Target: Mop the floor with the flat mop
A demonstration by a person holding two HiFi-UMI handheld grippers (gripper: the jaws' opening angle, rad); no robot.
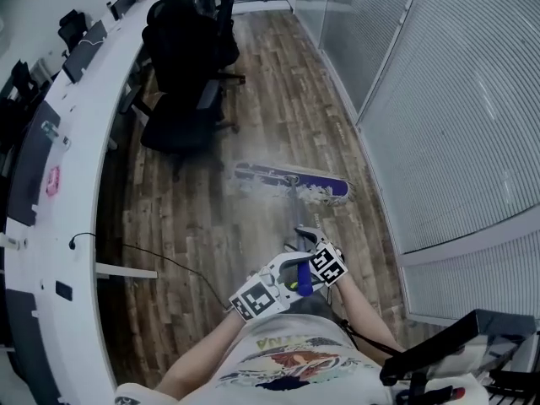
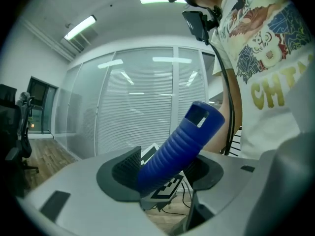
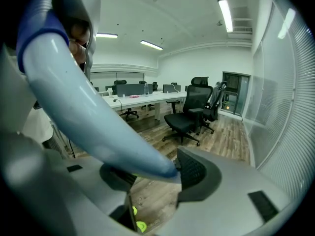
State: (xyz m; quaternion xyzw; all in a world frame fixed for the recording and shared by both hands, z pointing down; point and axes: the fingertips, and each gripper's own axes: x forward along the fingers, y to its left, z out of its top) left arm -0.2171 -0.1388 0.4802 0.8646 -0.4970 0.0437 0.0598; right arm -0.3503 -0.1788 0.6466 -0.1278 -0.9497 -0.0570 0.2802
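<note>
While the left gripper [image 2: 162, 170] clamps the blue end grip [image 2: 179, 144] and the right gripper [image 3: 156, 173] pinches the pale shaft [image 3: 83, 107], the flat mop head [image 1: 291, 182] lies on the wooden floor [image 1: 211, 226] mid-aisle; mopping looks under way, the stretch toward the office chairs [image 1: 181, 121] seemingly undone.

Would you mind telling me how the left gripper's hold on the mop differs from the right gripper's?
On the mop, the left gripper clamps the blue ribbed grip; the right gripper clamps the smooth pale pole. The left sits nearer the top end, the right closer to the mop head. Both are shut.
</note>
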